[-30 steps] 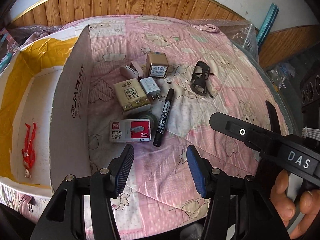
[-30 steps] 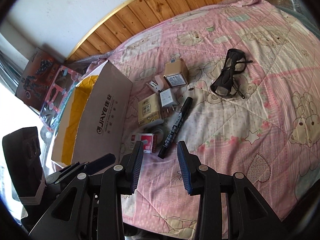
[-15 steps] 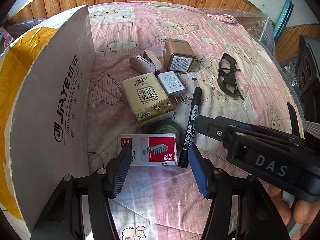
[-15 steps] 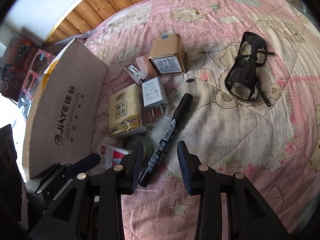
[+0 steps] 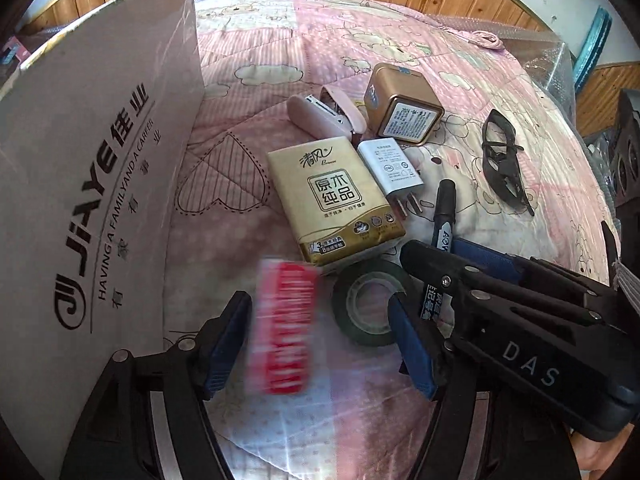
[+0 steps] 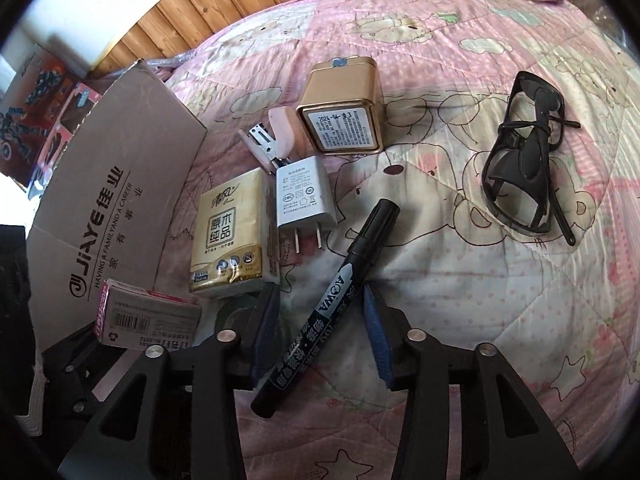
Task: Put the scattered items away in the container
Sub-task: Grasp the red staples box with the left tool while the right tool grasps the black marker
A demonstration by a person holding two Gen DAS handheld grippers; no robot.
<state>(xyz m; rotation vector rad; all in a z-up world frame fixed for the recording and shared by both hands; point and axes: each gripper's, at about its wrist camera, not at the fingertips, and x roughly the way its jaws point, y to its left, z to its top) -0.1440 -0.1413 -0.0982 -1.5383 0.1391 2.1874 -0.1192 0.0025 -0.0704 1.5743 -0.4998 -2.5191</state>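
1. The left hand-held gripper (image 5: 320, 332) is spread wide, with the red-and-white staples box (image 5: 285, 328) sitting between its fingers. The box is motion-blurred in the left view, so I can't tell if a pad is actually touching it. In the right view the same box (image 6: 148, 316) looks tipped up on an edge, right next to the cardboard box (image 5: 92, 184).

2. The staples box is small, stiff card and probably dense for its size (full of staples, I'd guess). Squeezing across the two long flat faces should hold fine. The glossy wrap could slip a bit.

3. The right hand-held gripper (image 6: 320, 328) is also spread, straddling the black marker (image 6: 332, 300), which lies diagonally on the pink quilted bed (image 6: 500, 320). Not pinched as far as I can see.

4. The marker is light, rigid and round, so it'll want to roll or pivot. Grabbing mid-barrel, on the label, looks like the best bet.

5. Lying loose nearby are the tissue pack (image 5: 334, 200), the white charger (image 5: 392, 166), a tape roll (image 5: 370, 304), the gold tin (image 5: 402, 106), a pink stapler (image 5: 326, 114) and black glasses (image 6: 524, 152) (the glasses are the fragile one, with thin arms).
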